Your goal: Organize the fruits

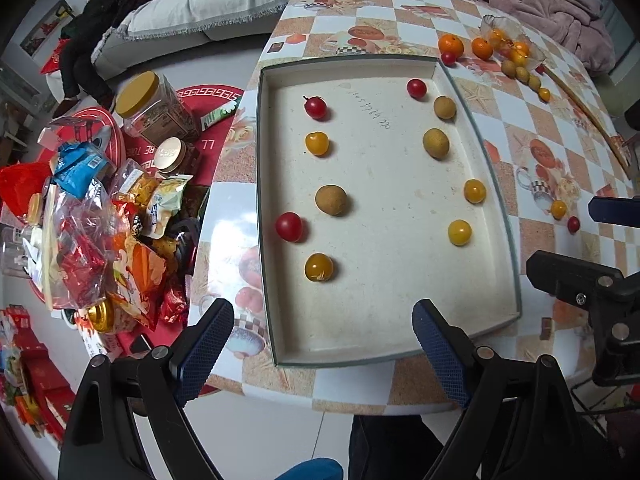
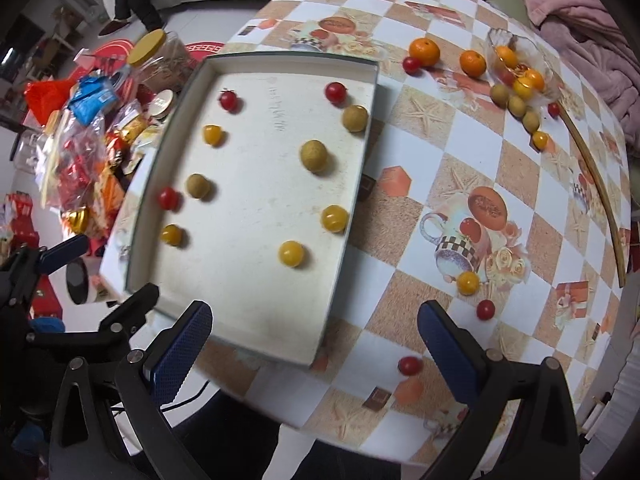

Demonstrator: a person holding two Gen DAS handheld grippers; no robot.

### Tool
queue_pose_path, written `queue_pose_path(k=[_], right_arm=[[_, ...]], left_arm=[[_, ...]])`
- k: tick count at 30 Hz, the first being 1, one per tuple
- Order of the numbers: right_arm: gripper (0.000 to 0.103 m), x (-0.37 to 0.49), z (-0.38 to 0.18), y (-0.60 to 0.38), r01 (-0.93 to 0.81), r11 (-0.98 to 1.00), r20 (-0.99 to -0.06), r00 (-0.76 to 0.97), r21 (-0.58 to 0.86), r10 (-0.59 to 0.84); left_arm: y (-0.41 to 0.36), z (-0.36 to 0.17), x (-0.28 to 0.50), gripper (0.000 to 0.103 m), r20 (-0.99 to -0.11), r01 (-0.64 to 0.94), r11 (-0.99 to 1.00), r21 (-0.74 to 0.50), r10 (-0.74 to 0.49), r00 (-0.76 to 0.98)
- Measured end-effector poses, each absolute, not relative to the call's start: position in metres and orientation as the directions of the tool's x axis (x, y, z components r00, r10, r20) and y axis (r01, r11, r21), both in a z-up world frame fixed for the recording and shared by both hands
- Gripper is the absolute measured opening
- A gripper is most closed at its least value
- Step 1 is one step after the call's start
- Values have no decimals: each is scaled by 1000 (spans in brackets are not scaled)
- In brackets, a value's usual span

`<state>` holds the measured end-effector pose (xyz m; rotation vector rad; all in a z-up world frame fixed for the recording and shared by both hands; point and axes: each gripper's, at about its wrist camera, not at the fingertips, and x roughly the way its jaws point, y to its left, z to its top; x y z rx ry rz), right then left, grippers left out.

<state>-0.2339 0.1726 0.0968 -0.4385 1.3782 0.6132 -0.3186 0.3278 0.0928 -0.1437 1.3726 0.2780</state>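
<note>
My left gripper (image 1: 323, 322), black arms with blue cross-hatched rubber pads, jaws spread wide and holding nothing, hangs over the near rim of the shallow rectangular off-white tray (image 1: 280, 344). My right gripper (image 2: 314, 322), same build, also wide and empty, sits over the near table edge just right of the tray; a small glossy red cherry tomato (image 2: 409, 365) lies on the cloth between its pads.

Tray floor is matte, scuffed, with faint handwriting. On it, two loose columns of fruit, all apart from each other: left has a yellow cherry tomato (image 1: 319, 267), red tomato (image 1: 289, 226), dull brown rough-skinned longan (image 1: 330, 199), another yellow, a stemmed red. Right has two smooth yellow tomatoes (image 1: 459, 232), two brown longans (image 1: 436, 143), one red at the far corner.

Right of the tray, on the glossy checkered orange-and-white tablecloth (image 2: 460, 152) printed with mugs and starfish: a loose yellow tomato (image 2: 467, 283) and red one (image 2: 485, 309). Farther back, two orange mandarins (image 2: 425, 51) and a clear glass dish (image 2: 516, 60) spilling mixed fruit.

Left, beyond the table: crinkly snack wrappers (image 1: 100, 240), yellow-lidded plastic jar (image 1: 154, 106). Far back: grey sofa (image 1: 208, 4), pink blanket (image 1: 560, 4).
</note>
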Motion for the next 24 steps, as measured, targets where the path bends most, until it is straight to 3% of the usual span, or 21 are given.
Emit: queue_pose_path(k=[24], right_arm=[[103,-242,125,183,-610,792,-994,61,33,88]], left_arm=[[326,139,-329,92,-974,-162,981,107,136,183]])
